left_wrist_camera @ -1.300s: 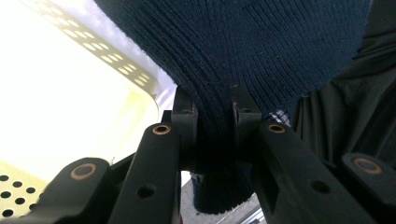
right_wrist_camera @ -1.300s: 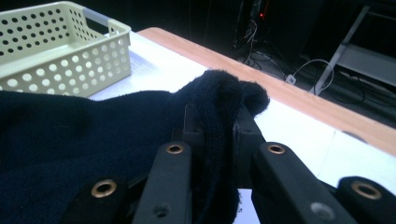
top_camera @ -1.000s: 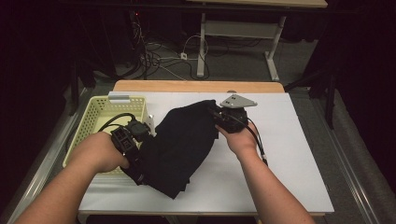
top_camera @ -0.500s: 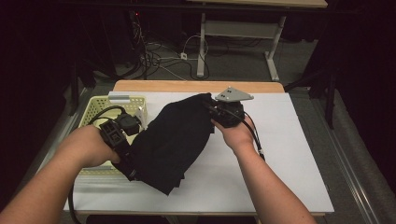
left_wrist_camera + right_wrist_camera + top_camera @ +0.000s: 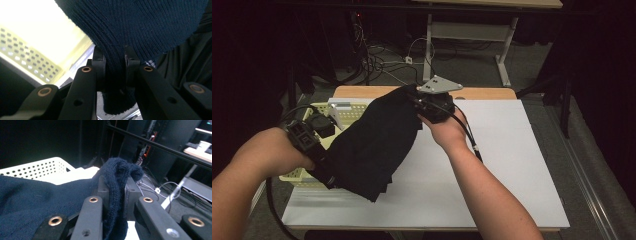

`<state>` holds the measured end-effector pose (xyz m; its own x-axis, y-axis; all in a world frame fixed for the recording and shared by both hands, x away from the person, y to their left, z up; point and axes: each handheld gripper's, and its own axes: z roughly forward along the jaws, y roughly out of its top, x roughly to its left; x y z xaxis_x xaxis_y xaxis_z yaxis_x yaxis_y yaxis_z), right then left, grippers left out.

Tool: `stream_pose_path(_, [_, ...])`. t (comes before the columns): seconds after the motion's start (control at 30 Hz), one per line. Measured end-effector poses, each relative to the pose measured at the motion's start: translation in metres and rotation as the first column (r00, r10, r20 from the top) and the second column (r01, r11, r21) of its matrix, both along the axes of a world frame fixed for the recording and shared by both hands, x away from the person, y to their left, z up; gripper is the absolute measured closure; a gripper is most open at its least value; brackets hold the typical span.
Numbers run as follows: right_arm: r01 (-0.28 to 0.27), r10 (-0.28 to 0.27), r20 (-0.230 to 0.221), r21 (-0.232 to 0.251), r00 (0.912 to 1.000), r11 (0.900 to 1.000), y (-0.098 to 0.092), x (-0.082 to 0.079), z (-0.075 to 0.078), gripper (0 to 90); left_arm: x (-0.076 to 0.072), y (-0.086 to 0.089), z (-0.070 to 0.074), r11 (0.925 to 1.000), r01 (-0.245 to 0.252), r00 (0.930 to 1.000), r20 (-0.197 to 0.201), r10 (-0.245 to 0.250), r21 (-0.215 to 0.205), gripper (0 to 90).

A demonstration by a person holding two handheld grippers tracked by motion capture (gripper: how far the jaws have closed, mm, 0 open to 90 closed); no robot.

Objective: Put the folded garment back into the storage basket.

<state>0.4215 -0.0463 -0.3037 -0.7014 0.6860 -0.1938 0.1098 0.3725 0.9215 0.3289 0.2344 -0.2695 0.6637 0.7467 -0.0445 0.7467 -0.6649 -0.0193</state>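
1. Dark room behind, with cables on the floor and a second desk at the far side; a white-topped counter [image 5: 492, 170] carries the work.
2. A dark knitted garment [image 5: 377, 145] hangs between the two grippers, lifted off the counter, its left part over a pale yellow perforated basket [image 5: 343, 112] at the counter's left edge.
3. The left gripper [image 5: 319, 160] is at the garment's near left end, beside the basket. Its fingers [image 5: 100, 66] are clenched on a bunched fold of the knit.
4. The right gripper [image 5: 424, 102] is at the garment's far end, near the counter's far edge. Its fingers [image 5: 103, 187] are clamped on a rolled edge of the knit that pokes out above them.
5. What could go wrong, as I judge it:
   - Each grip takes just a narrow bunch; a sharp pull apart could drag the knit out of one pair of fingers, and the garment would drop half over the basket rim.
   - The loose lower hem [image 5: 374, 192] hangs low; carried left, it could snag the basket's near wall and tip or shove it.
   - If one hand releases too early, the cloth would slump unevenly.
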Motion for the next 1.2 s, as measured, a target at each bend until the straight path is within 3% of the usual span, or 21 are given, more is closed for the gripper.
stream_pose_path(0.3, [-0.050, 0.050, -0.017, -0.008, 0.9986, 0.999, 0.038, 0.008, -0.008, 81.3, -0.007, 0.028, -0.014, 0.9987, -0.051, 0.9986, -0.011, 0.051, -0.005, 75.0])
stream_pose_path(0.53, [-0.078, 0.077, -0.048, -0.018, 0.9959, 0.997, 0.064, 0.016, -0.020, 81.3, -0.010, 0.048, -0.026, 0.9954, -0.093, 0.9956, 0.005, 0.093, -0.022, 74.9])
stream_pose_path(0.8, [-0.102, 0.099, -0.051, -0.053, 0.9937, 0.993, 0.087, 0.027, -0.034, 81.2, -0.011, 0.068, -0.033, 0.9906, -0.132, 0.9912, 0.002, 0.132, -0.036, 74.9])
stream_pose_path(1.2, [-0.117, 0.112, -0.079, -0.052, 0.9905, 0.992, 0.114, 0.046, -0.048, 81.2, -0.010, 0.091, -0.041, 0.9834, -0.177, 0.9841, 0.000, 0.177, -0.039, 74.9])
